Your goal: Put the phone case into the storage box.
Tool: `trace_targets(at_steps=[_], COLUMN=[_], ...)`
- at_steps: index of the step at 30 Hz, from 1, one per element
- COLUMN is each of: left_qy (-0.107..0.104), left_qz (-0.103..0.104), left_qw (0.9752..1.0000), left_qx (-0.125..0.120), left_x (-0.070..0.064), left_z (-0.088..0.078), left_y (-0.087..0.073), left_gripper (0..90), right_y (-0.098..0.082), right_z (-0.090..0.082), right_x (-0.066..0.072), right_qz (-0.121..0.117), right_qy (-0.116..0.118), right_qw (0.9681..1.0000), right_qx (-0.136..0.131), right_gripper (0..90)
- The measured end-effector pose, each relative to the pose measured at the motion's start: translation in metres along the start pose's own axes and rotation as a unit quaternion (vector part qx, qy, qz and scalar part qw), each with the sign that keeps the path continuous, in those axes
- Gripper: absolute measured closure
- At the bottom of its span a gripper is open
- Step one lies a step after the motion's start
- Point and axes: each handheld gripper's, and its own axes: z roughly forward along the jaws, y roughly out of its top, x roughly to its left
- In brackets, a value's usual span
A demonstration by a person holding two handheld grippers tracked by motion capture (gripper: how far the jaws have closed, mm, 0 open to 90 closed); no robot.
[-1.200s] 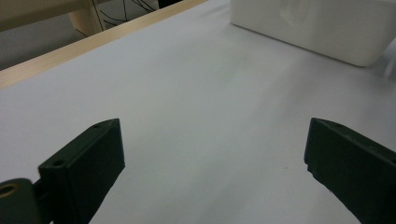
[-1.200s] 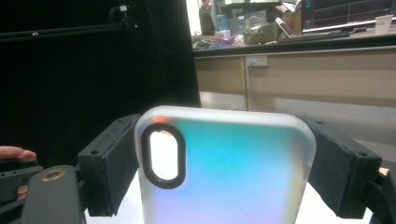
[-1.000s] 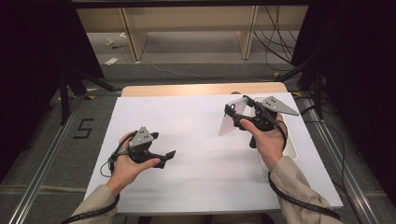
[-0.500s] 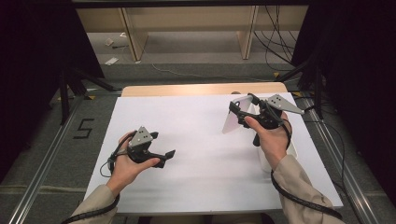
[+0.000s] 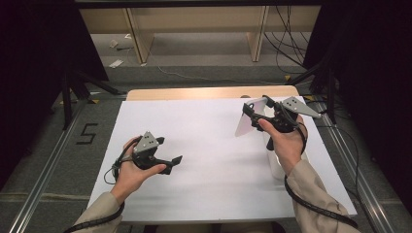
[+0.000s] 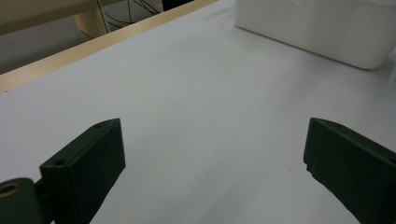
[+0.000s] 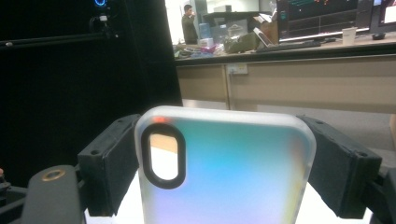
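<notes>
1. The right tool (image 5: 256, 116) is up off the desk (image 5: 209, 145) in the right half of the high view, clamped on a phone case (image 5: 248, 119), a translucent, frosted shell.
2. In the right gripper view the phone case (image 7: 224, 172) stands upright between the two black jaws, one pressing each long edge. That is why the jaws sit so wide: they span the case's full width.
3. The camera cutout (image 7: 163, 156) sits at the upper left of the case in that view, so its flat back faces the tool's camera. My read: an edge grip leaves the broad faces free, handy for showing it or setting it down flat.
4. The case is clear of the desk, held in the air and tilted, with its lower end pointing down and to the left in the high view.
5. The left tool (image 5: 170, 162) rests low at the lower left of the high view, with the person's left hand (image 5: 132, 170) wrapped round it. Its jaws are spread apart with nothing between them.
6. The left gripper view confirms it: bare white desk (image 6: 201, 107) between the jaws, which suggests a tool parked and waiting.
7. A white box (image 6: 317, 28) sits at the upper right of that view, well apart from the left jaws. It could be where the case belongs, though that is only a guess.
</notes>
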Motion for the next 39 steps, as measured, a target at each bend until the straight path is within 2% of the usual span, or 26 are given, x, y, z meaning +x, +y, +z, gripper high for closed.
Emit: trace_targets(at_steps=[39], left_qy=[0.004], left_qz=[-0.003], left_qw=[1.0000], left_qx=[-0.004], left_x=[0.001], left_z=[-0.002], left_y=[0.001], left_gripper=[5.3], right_y=[0.013], right_z=[-0.015], right_x=[-0.023], right_qz=[0.006], right_qy=[-0.042], right_qw=[0.9989], right_qx=[-0.021], right_gripper=[18.5])
